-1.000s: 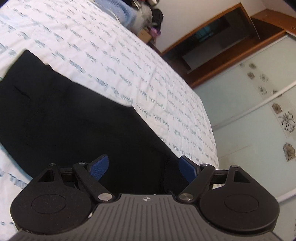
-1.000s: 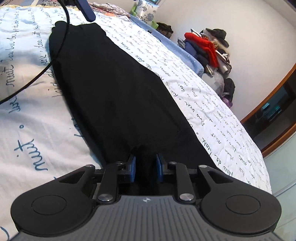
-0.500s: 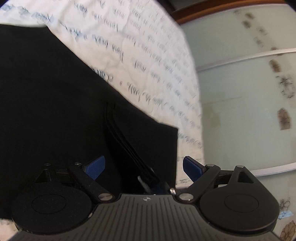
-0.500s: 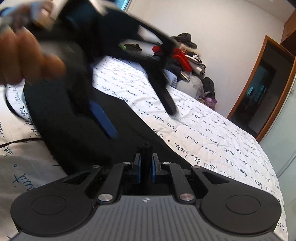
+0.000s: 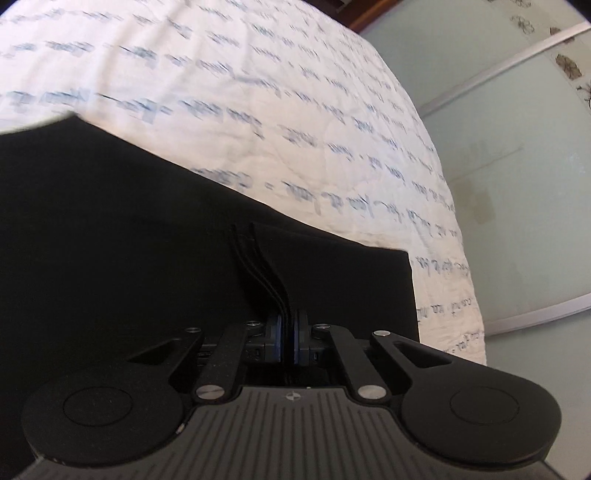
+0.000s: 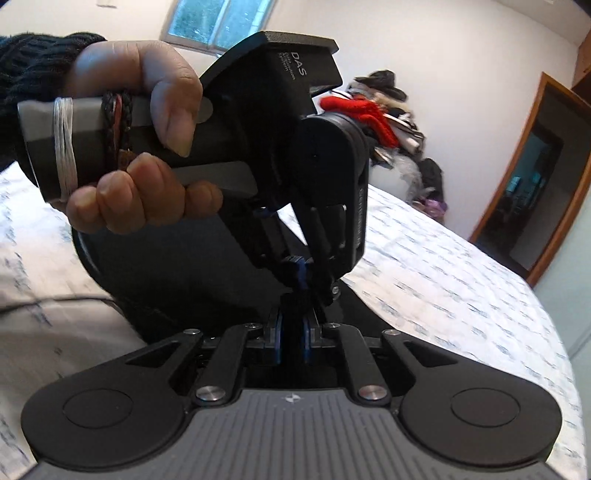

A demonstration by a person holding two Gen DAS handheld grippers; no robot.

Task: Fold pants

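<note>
White script-printed bedspread (image 5: 295, 92), heaped clothes (image 6: 373, 110) by wall, window (image 6: 218, 22), wooden doorway (image 6: 532, 184)

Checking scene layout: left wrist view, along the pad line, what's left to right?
black pants → left gripper, pads pinching the pants' stacked edges → pants' corner → white bedspread with blue script → pale wardrobe door

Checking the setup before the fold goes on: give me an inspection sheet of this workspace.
Surface: white quilted bedspread with blue script.
Job's things: black fabric pants, lying on the bedspread, layered edges bunched up at the tools.
Clutter: clothes pile with a red garment by the far wall.
Grippers: left tool and right tool both pinch the pants, close together; left just closed.
Cables: nothing seen.
Surroundings: window, wooden door frame, pale flower-patterned panels.
</note>
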